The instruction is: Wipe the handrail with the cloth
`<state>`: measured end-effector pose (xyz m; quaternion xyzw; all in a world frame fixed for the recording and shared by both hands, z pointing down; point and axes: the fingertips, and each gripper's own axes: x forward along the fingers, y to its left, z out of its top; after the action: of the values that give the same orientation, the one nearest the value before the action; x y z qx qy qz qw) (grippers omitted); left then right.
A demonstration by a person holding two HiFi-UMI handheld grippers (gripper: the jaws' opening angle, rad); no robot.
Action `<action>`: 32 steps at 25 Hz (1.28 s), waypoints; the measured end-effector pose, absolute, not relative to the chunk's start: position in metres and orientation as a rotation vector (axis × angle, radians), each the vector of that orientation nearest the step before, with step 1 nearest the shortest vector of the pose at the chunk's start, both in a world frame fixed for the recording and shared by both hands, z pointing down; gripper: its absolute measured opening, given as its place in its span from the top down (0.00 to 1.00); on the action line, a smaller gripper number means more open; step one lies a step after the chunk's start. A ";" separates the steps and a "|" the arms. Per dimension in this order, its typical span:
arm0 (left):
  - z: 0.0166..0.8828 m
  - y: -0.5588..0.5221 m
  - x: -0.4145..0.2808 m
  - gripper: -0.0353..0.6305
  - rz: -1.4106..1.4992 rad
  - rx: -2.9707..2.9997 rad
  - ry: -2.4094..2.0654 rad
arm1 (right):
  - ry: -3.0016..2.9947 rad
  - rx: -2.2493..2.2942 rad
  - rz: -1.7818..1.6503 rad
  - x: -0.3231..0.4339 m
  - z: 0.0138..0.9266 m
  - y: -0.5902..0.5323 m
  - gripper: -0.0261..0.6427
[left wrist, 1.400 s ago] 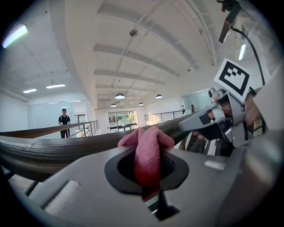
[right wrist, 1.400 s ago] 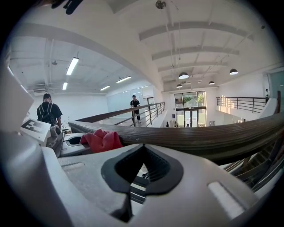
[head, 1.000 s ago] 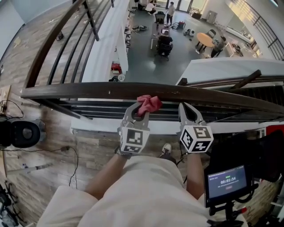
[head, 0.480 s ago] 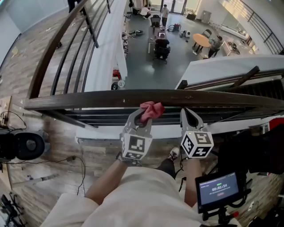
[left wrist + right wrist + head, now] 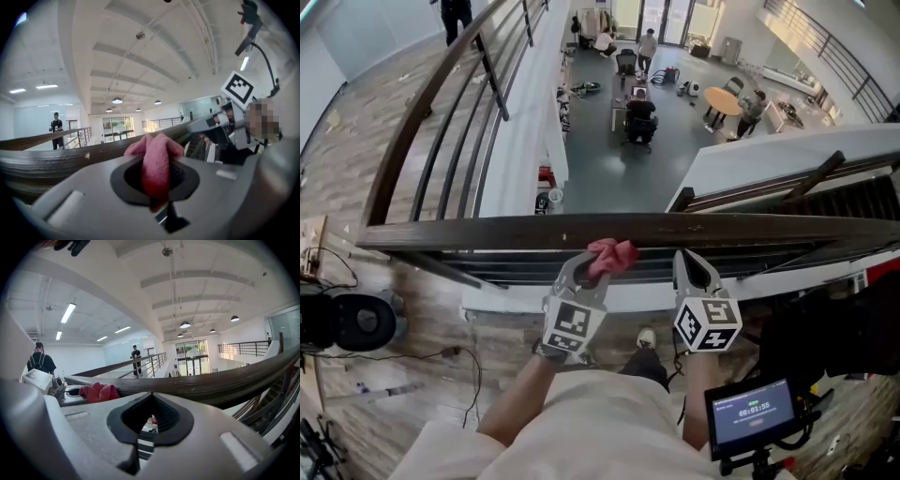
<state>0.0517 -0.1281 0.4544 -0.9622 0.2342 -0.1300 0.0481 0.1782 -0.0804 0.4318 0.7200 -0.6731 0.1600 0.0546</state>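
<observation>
The handrail (image 5: 469,231) top is bare from frame centre to the left edge. Right of the cloth (image 5: 611,253), the right tongs (image 5: 691,260) block passage.

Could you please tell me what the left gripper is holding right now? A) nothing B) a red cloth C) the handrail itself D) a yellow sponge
B: the left gripper has its jaws shut on the red cloth, held up at the handrail.

The left gripper (image 5: 589,270) has dragged the red cloth (image 5: 609,255) slightly leftward along the handrail (image 5: 487,231). The timer screen (image 5: 755,411) has ticked on one second
</observation>
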 end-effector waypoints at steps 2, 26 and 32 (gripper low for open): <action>0.456 -0.128 0.051 0.89 -0.408 -2.938 0.707 | -2.046 2.179 0.504 0.181 0.435 -0.079 0.96; 0.454 -0.101 0.115 0.89 -0.387 -2.935 0.728 | -2.226 1.999 0.489 0.218 0.435 -0.070 0.96; 0.456 -0.093 0.133 0.89 -0.363 -2.959 0.720 | -2.225 2.025 0.503 0.236 0.439 -0.063 0.96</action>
<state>0.1333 -0.0925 0.4562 -0.9642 0.2344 -0.1183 0.0372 0.2362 -0.0627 0.4388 0.6632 -0.7287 0.1649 0.0455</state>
